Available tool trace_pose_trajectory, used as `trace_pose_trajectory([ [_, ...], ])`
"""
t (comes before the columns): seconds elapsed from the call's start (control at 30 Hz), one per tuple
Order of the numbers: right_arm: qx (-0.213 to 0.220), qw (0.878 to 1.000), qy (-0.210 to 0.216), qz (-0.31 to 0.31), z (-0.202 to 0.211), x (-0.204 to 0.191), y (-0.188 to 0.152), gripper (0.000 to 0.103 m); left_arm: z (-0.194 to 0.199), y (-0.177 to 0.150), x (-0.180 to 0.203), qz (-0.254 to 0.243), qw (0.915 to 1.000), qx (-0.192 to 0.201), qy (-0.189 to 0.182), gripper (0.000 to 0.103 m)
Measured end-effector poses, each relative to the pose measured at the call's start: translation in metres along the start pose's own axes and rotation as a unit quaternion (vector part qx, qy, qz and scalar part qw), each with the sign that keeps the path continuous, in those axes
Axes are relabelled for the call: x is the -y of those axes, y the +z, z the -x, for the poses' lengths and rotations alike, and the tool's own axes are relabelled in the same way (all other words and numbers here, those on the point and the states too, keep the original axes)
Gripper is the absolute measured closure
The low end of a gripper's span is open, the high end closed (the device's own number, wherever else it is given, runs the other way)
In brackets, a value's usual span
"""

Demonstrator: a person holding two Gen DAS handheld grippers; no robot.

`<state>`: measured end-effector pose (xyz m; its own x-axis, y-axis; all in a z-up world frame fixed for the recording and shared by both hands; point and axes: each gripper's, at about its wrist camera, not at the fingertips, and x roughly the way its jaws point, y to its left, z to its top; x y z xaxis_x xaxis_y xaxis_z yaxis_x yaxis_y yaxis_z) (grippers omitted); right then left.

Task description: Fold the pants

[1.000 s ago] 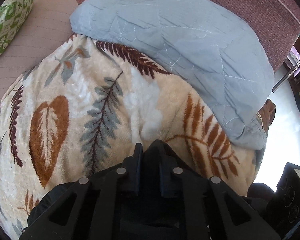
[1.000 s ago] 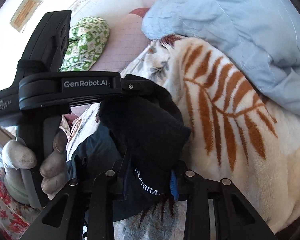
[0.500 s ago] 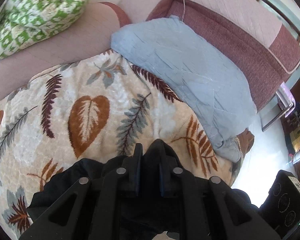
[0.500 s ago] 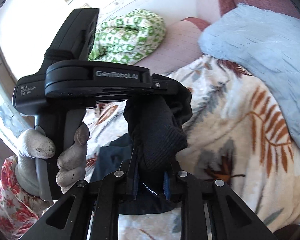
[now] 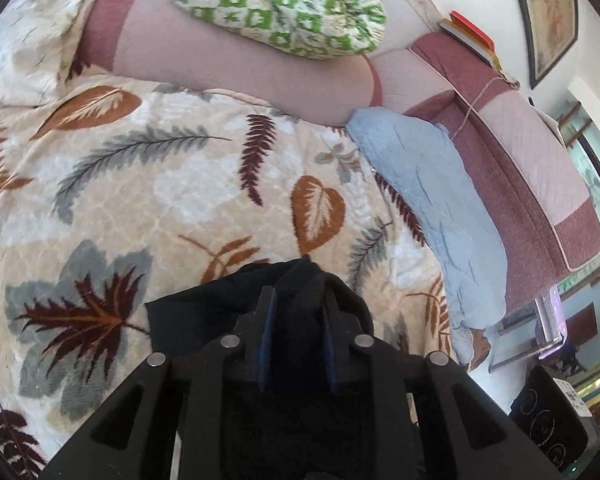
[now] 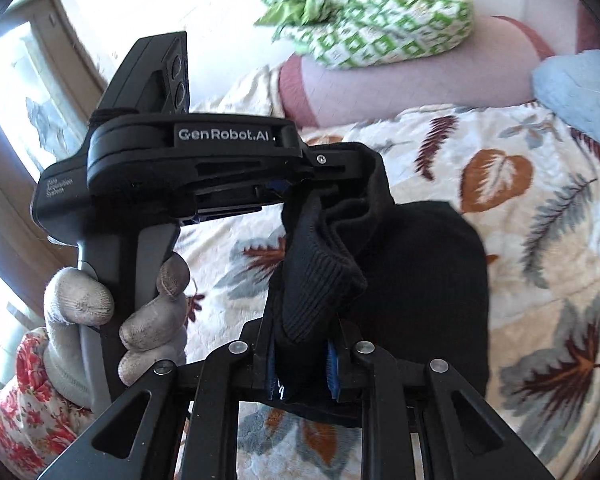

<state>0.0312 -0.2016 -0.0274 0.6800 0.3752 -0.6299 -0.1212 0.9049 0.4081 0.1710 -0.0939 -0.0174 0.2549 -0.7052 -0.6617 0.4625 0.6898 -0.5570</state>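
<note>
Both my left hand-held gripper [image 5: 296, 312] and right hand-held gripper [image 6: 302, 344] clamp the black pants [image 6: 420, 280], lifting them off the leaf-print blanket [image 5: 140, 184] so the cloth hangs toward six o'clock, ready for folding.

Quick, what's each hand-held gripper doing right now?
Left hand-held gripper: closed on the black pants.
Right hand-held gripper: closed on the pants too.

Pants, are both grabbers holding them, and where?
Yes. The left gripper and right gripper each pinch the black pants at a bunched edge; the right holds ribbed fabric.
</note>
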Motion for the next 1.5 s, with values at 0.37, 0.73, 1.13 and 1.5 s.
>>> trace_pose_trajectory([
  [0.37,-0.06,0.998,0.006,0.034,-0.025,-0.013,-0.026,0.038,0.044,-0.008,-0.089,0.118,0.9914,0.044,0.035,0.055],
  [0.73,-0.009,0.997,-0.046,0.061,0.024,-0.016,0.008,0.041,0.075,-0.06,-0.049,0.081,0.9917,0.062,0.078,0.055],
  [1.13,-0.182,0.975,-0.066,0.105,-0.106,-0.016,0.045,0.068,0.02,-0.125,-0.045,0.114,0.9888,0.009,0.096,0.055],
  [1.5,-0.183,0.965,-0.068,0.176,-0.103,-0.045,0.048,0.041,0.05,-0.131,-0.043,0.105,0.9864,0.033,0.123,0.053],
])
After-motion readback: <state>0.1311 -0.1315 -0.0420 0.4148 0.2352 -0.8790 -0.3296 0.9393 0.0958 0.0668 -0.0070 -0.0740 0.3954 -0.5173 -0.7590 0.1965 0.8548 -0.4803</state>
